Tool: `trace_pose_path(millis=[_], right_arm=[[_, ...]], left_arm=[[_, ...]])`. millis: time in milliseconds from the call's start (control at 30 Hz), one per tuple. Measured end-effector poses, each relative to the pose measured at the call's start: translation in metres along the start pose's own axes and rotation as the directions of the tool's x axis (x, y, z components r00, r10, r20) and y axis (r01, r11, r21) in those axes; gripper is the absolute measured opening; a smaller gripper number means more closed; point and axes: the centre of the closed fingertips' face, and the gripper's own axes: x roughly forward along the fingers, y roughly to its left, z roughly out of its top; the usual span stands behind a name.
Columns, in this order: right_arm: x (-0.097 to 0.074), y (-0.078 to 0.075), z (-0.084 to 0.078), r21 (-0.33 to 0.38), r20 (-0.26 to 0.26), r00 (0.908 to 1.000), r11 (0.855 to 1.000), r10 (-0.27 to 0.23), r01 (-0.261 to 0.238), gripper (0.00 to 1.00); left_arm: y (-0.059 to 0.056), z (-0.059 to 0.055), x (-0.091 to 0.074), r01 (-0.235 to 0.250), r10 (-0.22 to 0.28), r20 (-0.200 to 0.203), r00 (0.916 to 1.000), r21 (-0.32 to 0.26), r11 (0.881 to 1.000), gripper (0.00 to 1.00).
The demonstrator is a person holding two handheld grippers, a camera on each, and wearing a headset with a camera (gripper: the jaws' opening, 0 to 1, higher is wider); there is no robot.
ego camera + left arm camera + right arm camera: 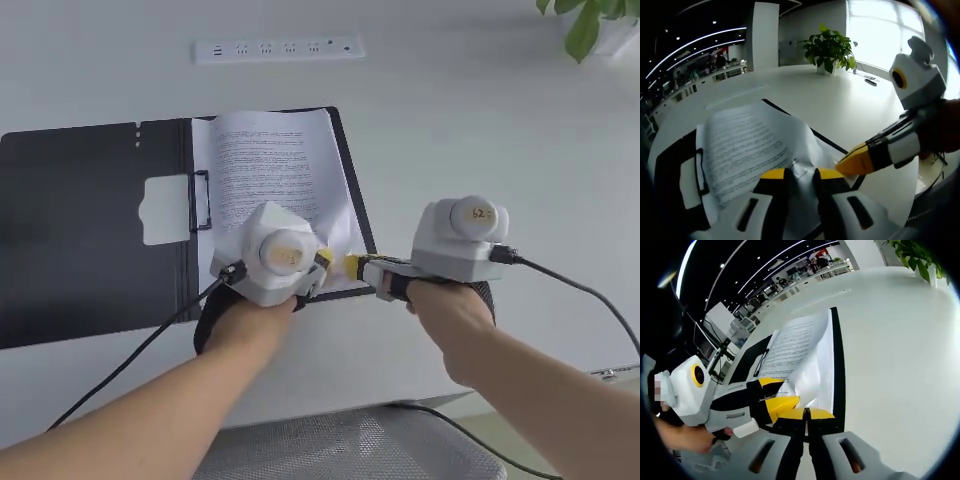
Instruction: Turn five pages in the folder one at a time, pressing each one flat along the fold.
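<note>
White desk (480, 120): open black folder (80, 230) holds clipped printed pages (270, 160).

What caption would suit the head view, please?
Left gripper and right gripper meet at the near corner of the printed page in the open folder.

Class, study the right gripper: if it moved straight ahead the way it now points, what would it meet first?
Probably the raised lower corner of the top page, just beyond the right gripper; the left gripper sits slightly aside, though depth is unclear.
</note>
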Motion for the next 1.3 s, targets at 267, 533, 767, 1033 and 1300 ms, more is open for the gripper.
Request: trace_pose_path(millis=[267, 533, 767, 1033, 1300], right_arm=[[-0.002, 0.003, -0.001, 0.019, -0.004, 1.0, 1.0, -0.009, 0.009, 0.0], [-0.006, 0.001, -0.001, 0.036, 0.007, 0.9999, 0.999, -0.01, 0.01, 0.0], [-0.013, 0.0, -0.001, 0.062, 0.027, 0.9996, 0.998, -0.005, 0.003, 0.0], [-0.018, -0.003, 0.007, 0.069, 0.058, 0.9983, 0.998, 0.004, -0.008, 0.0], [-0.029, 0.003, 0.018, 0.077, 0.113, 0.9932, 0.996, 0.029, -0.038, 0.0]], left_arm=[[0.0, 0.001, 0.0, 0.002, -0.003, -0.002, 1.0, -0.015, 1.0, 0.22], [-0.002, 0.001, -0.004, 0.011, -0.011, 0.001, 0.9999, -0.03, 0.999, 0.28], [-0.005, 0.002, -0.007, 0.019, -0.019, 0.007, 0.9998, -0.022, 1.0, 0.3], [-0.002, 0.007, -0.013, 0.013, -0.013, 0.024, 0.9996, 0.001, 1.0, 0.32], [0.01, 0.012, -0.023, -0.003, 0.003, 0.038, 0.9993, 0.007, 1.0, 0.32]])
